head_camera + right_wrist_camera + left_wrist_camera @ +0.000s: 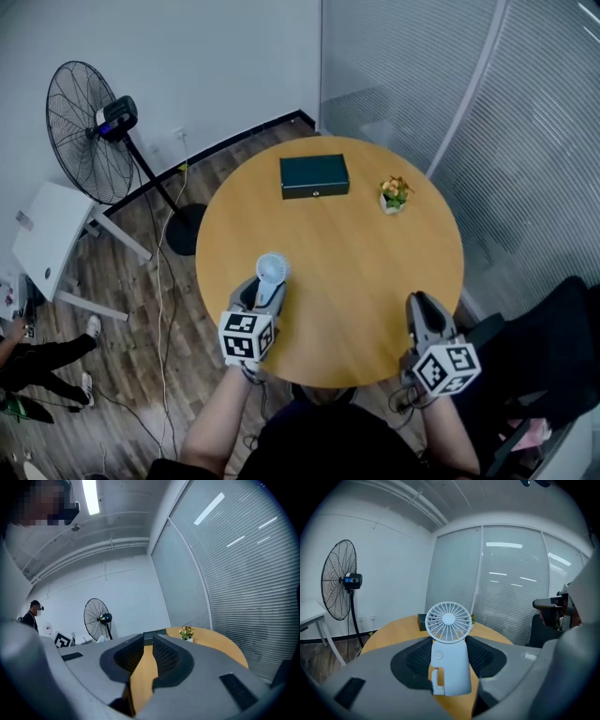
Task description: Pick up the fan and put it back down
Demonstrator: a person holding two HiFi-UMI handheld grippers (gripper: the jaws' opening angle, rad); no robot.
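Left claw: your left claw point(265, 292) stands wide and is clamped on the small fan point(449, 653), one pad on each side of its white body.
Small fan: it stands upright between the pads, round grille on top and facing back along the claw. In the head view it sits over the near left part of the round table point(356, 272), lower left of centre. Whether its base touches the wood cannot be told.
Right claw: your right claw point(148, 644) has its jaws only a narrow slit apart. Nothing is between them; bare table top shows through the gap. In the head view it hangs at the table's near right edge, well apart from the small fan.
On the table: a dark green box point(314, 175) lies at the far side, and a little potted plant point(395, 194) stands to the right of it. Both are well apart from either claw.
Around: a floor fan point(89, 131) stands at the upper left beside a white desk point(52, 239). A glass wall point(487, 94) with blinds fills the upper right.
In the way: the table top between the small fan and the box is bare.
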